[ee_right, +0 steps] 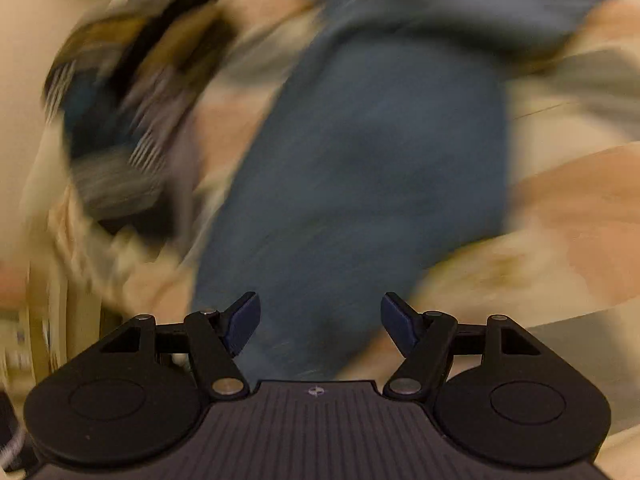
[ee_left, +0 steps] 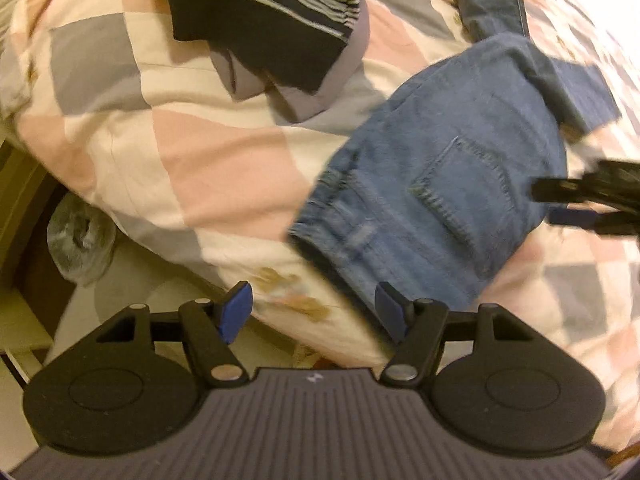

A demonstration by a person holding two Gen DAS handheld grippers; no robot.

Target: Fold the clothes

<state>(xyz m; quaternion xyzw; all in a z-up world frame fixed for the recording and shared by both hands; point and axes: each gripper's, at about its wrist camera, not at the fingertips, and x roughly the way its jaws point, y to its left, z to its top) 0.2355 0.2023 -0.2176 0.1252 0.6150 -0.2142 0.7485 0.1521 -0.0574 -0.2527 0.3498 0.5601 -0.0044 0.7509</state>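
Blue jeans (ee_left: 448,184) lie on a pink, grey and cream checked quilt (ee_left: 168,136), back pocket up, waistband toward me. My left gripper (ee_left: 316,312) is open and empty, just short of the waistband. In the blurred right wrist view the jeans (ee_right: 360,152) fill the middle, and my right gripper (ee_right: 320,326) is open and empty above them. The right gripper also shows at the right edge of the left wrist view (ee_left: 576,204), beside the jeans.
A pile of dark striped and grey clothes (ee_left: 264,28) lies on the quilt beyond the jeans, also seen blurred in the right wrist view (ee_right: 128,120). A grey fluffy slipper (ee_left: 80,240) lies on the floor by the bed's edge at left.
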